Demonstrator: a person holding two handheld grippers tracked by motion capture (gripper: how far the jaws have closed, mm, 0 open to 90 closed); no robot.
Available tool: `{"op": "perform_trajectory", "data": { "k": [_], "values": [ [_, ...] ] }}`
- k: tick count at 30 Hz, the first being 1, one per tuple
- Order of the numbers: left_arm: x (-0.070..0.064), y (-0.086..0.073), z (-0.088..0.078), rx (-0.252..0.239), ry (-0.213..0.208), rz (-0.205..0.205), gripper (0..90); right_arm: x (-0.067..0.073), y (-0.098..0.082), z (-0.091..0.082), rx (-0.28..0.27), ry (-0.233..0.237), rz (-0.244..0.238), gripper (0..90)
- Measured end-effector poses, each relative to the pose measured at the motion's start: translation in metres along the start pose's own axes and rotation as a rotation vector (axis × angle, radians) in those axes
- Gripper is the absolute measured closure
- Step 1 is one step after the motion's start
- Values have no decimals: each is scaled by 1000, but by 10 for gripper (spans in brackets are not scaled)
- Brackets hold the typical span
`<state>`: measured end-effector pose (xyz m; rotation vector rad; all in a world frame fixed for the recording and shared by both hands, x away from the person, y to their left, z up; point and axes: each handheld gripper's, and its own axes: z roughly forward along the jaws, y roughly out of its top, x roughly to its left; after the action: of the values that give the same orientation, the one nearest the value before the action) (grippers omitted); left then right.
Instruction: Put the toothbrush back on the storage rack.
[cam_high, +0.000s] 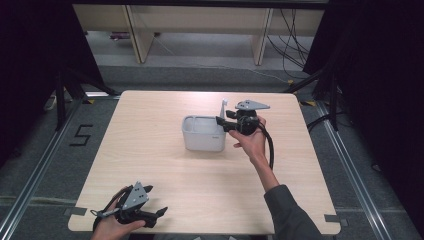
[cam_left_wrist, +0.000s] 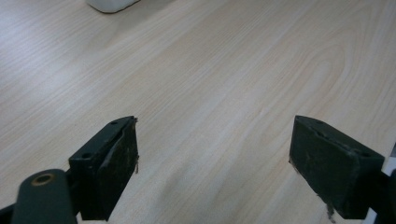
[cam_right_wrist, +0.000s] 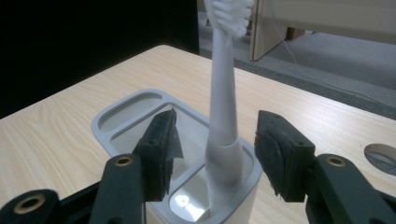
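A white toothbrush (cam_right_wrist: 223, 116) stands upright, bristles up, in the near small compartment of a pale grey holder (cam_right_wrist: 103, 125). My right gripper (cam_right_wrist: 217, 151) is open, one jaw on each side of the brush's stem with a small gap on both sides. From above, the holder (cam_high: 192, 120) sits mid-table, the toothbrush (cam_high: 223, 106) rises at its right end, and the right gripper (cam_high: 224, 120) reaches in from the right. My left gripper (cam_high: 156, 201) is held low at the table's front left, open, with nothing between its jaws (cam_left_wrist: 212, 158).
The light wooden table (cam_high: 165, 165) is bare around the holder. A round hole in the tabletop (cam_right_wrist: 382, 156) lies beyond the right jaw. Dark curtains flank the table and wooden furniture legs (cam_high: 137, 35) stand behind it. A corner of the holder (cam_left_wrist: 109, 4) shows far ahead of the left gripper.
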<state>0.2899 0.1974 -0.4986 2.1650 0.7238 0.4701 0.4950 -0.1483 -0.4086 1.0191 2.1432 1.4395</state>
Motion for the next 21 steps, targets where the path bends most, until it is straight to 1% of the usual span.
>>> {"op": "perform_trajectory", "data": {
  "k": [1, 2, 5, 6, 8, 9, 10, 11, 12, 13, 14, 15, 16, 17, 18, 19, 20, 21],
  "values": [
    [-1, 0, 1, -9, -4, -13, 151, 0, 0, 0, -10, -2, -7, 488],
    [-2, 0, 1, -18, -9, -27, 151, 0, 0, 0, -8, -10, -20, 486],
    [-2, -1, 2, -24, -8, -27, 152, 1, 0, 0, -4, -2, -7, 479],
    [-3, -1, 2, -34, -9, -38, 151, 1, 0, -1, -6, -3, -9, 475],
    [-3, -1, 2, -34, -5, -39, 152, 1, 1, -3, 0, -2, -7, 469],
    [-2, -1, 1, -24, -10, -26, 151, 1, 1, -4, 3, -5, -8, 467],
    [-2, -1, 2, -25, -9, -27, 151, 1, 0, -7, -8, -7, -9, 465],
    [-2, -1, 2, -25, -9, -27, 151, 1, 0, -7, -8, -7, -9, 465],
    [-3, -1, 2, -34, -9, -40, 151, -1, -1, -9, -19, -7, -17, 465],
    [-3, -1, 2, -34, -9, -40, 151, -1, -1, -9, -19, -7, -17, 465],
    [-3, -1, 2, -36, -8, -40, 151, 0, -2, -12, -15, -20, -8, 463],
    [-2, -1, 2, -25, -8, -27, 151, -1, -3, -13, -13, -9, 4, 461],
    [-1, -1, 1, -22, -7, -24, 151, -4, -5, -16, -14, -19, -19, 458],
    [-1, -1, 1, -22, -7, -24, 151, -4, -5, -16, -14, -19, -19, 458],
    [-1, 0, 1, -12, -6, -11, 151, -3, -6, -17, -10, -13, -5, 456],
    [-1, -1, 1, -17, 0, -11, 151, -3, -7, -19, -1, -15, 7, 455],
    [-3, -1, 3, -36, -7, -40, 151, -4, -8, -21, -6, -15, -4, 454],
    [-2, 0, 2, -15, -4, -30, 151, -4, -9, -22, -9, -13, 11, 452]
  ]
}}
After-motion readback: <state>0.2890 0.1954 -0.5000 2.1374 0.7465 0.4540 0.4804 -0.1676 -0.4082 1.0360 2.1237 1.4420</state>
